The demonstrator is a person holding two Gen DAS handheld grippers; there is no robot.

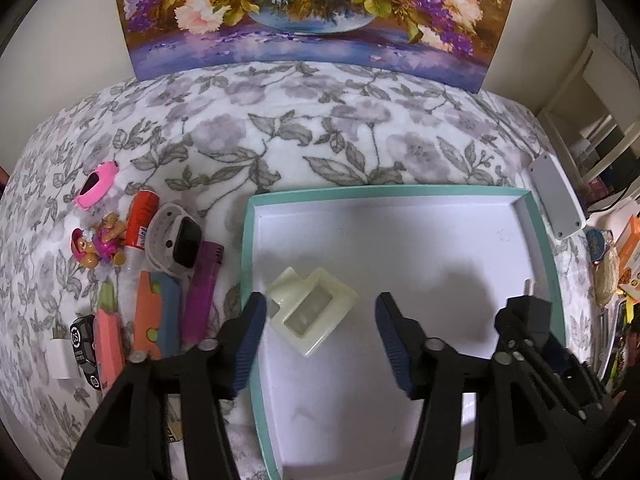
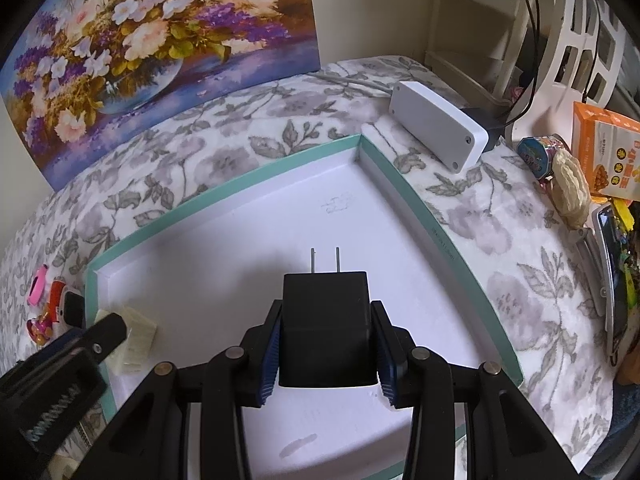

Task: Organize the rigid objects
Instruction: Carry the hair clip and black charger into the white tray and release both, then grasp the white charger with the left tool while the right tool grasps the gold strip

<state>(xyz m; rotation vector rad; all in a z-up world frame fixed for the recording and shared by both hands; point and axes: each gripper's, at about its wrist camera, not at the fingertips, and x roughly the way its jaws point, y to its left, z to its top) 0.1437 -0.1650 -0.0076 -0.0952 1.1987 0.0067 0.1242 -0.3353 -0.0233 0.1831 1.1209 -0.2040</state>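
Now the left gripper stands spread around the cream plastic rectangular holder, seemingly untouching; at three o'clock, the right gripper pinches the black two-pronged charger block.

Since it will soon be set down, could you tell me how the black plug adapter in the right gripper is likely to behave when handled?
The black plug adapter looks like a stiff, flat-sided block, so the right gripper probably holds it securely. It should rest flat in the box without rolling. Its two thin prongs could bend if pushed down first.
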